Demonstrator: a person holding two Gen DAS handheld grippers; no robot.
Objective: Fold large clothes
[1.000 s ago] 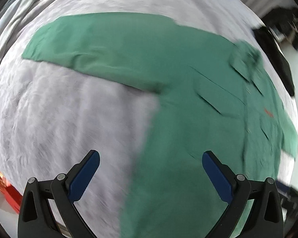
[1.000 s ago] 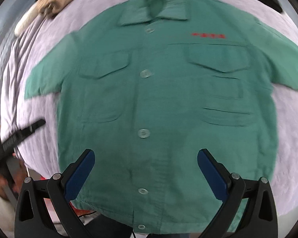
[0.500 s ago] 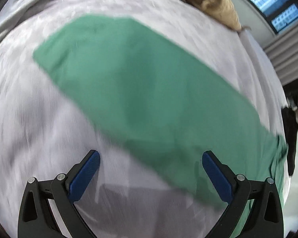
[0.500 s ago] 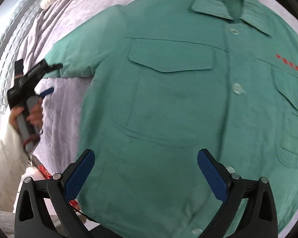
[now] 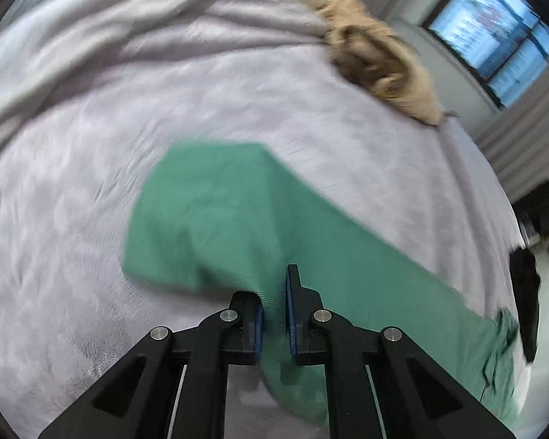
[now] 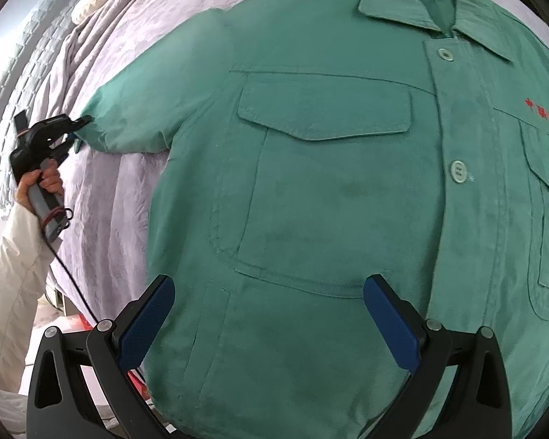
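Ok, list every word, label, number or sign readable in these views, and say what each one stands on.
Red embroidered characters on the chest of the green jacket, above its pocket: cut off at the picture's edge and too distorted to read.
Buttons on the jacket front: no lettering visible.
Left wrist view: no text; what lies beyond the window is blurred.

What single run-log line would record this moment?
left gripper: just closed on sleeve of green buttoned work jacket | right gripper: open above jacket front | lilac quilted bedspread underneath
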